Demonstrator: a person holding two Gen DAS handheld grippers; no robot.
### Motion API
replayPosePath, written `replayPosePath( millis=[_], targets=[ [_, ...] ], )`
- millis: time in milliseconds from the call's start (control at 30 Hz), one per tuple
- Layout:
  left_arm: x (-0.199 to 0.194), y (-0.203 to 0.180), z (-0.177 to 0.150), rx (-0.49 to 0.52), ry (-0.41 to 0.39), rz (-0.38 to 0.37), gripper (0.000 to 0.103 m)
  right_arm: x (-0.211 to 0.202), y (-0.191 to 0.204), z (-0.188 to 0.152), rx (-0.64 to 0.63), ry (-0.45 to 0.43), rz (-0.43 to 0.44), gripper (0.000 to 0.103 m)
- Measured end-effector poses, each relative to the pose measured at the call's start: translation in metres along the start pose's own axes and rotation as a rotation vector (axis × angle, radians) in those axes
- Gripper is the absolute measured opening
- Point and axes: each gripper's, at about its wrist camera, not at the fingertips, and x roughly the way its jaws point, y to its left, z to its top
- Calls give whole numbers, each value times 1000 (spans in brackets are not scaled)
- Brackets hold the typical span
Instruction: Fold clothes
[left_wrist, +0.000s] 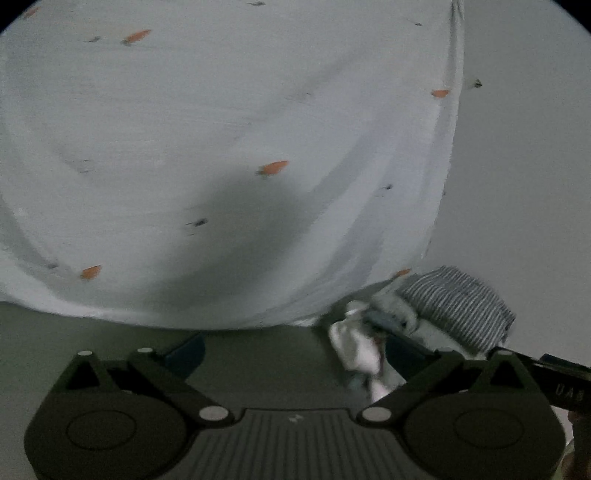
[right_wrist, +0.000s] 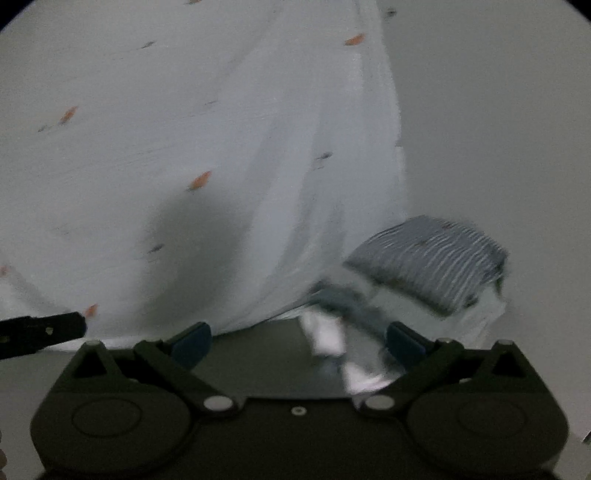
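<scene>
Carrot-print sheet (left_wrist: 221, 147) over dark surface (left_wrist: 266, 354)

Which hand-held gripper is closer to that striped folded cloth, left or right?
Right, I think. The striped folded cloth lies just beyond the right hand-held gripper, up-right; the left hand-held gripper sits further left of it.

A pale sheet (left_wrist: 221, 129) with small orange carrot prints fills the view from nine to one o'clock. A plain grey wall (left_wrist: 524, 166) stands at three o'clock.
</scene>
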Motion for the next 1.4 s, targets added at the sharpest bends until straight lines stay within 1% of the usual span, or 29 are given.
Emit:
replayPosePath(
  millis=[233,300,333,467,600,733,833,1067,1233,1400],
  targets=[
    [-74,67,-29,-24,50,102,103,-60,78,-42,-53,44,90,103],
    [-92,83,-37,-34,62,133,103,-73,95,-50,-58,57,114,103],
    [-99,91,-40,-34,71,129,103,-79,103,-55,-66,66,126,103],
    [-134,122,-57,-56,98,177,103,-102,132,-71,-102,97,171,103],
    [-167,146,-72,-60,108,216,103,-124,152,-89,-107,128,203,103],
    [-192,159,-85,-38,124,238,103,-144,164,-107,-119,161,223,103],
    [-207,164,-96,-39,140,242,103,-157,171,-119,-130,181,231,103],
    [-237,168,-115,-30,161,249,103,-181,179,-141,-146,208,232,103],
    [-254,167,-125,-28,162,237,103,-197,179,-151,-160,208,244,103],
    [-265,165,-133,-27,167,243,103,-207,177,-156,-160,203,251,103]
  ],
)
